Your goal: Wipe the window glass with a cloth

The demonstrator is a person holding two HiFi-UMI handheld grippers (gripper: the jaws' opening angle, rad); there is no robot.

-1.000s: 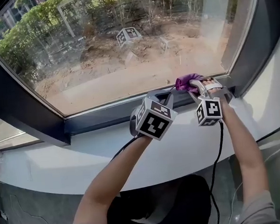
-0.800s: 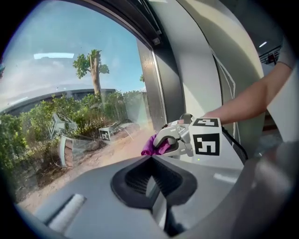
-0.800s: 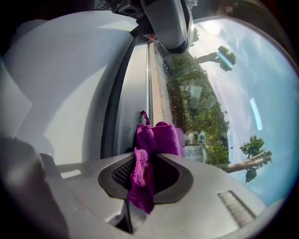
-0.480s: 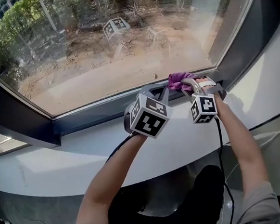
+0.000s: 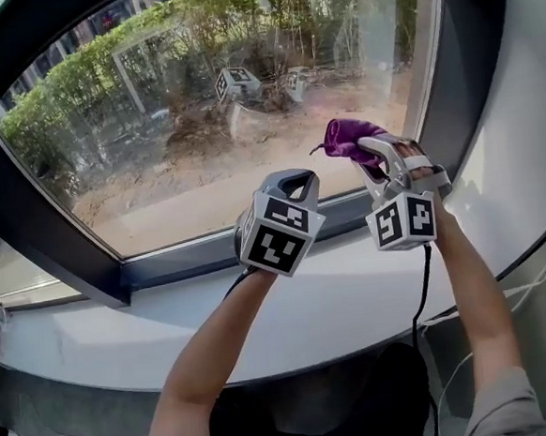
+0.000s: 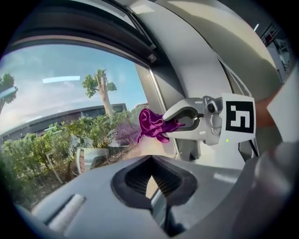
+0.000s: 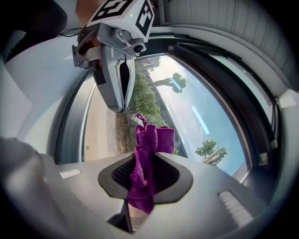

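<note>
White sill [image 5: 354, 291] nearest; left tool [image 5: 289, 177] above it, jaws pressed together, nothing between them; right tool [image 5: 369, 150] just to its right, pinching a bunched purple cloth [image 5: 344, 135]; cloth sits at the window glass [image 5: 154, 137] near the right frame [image 5: 436, 77], contact unclear; shrubs [image 5: 67, 116] beyond.

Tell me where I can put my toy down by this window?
The white sill is bare on the left, between the dark window frame and the sill's front edge, left of the left gripper. The right corner is crowded: the right gripper holds the purple cloth there.
</note>
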